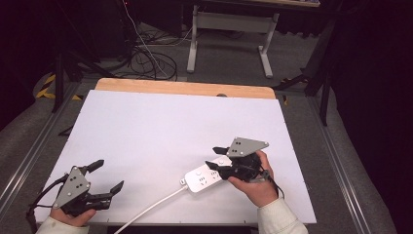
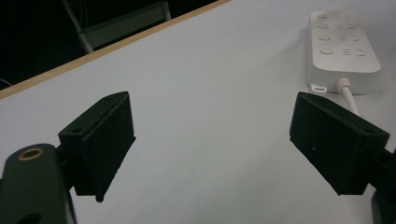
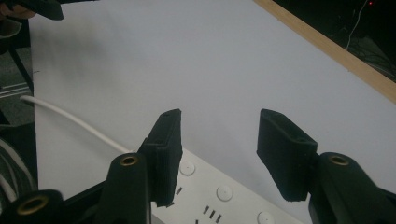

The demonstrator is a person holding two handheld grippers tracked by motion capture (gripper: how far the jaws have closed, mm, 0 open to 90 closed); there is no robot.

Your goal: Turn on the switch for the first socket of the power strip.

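A white power strip (image 1: 204, 179) lies flat on the white table top (image 1: 170, 126), near the front right. Its white cable (image 1: 146, 210) trails off the front edge toward the left. My right gripper (image 1: 213, 156) hovers over the strip's far end, open, with nothing between its jaws. In the right gripper view the strip (image 3: 224, 196) sits just below the open right gripper (image 3: 219, 116), and the cable (image 3: 70, 116) runs off to the left. My left gripper (image 1: 109, 174) stands open at the front left corner, well apart from the strip. Beyond the open left gripper (image 2: 210, 107) the strip (image 2: 343, 46) lies at the upper right.
The table's far edge is a bare wooden strip (image 1: 185, 87). Metal rails (image 1: 341, 161) run along both sides of the table. Behind it stand a white table frame (image 1: 234, 29) and loose cables (image 1: 146, 58) on the grey floor.
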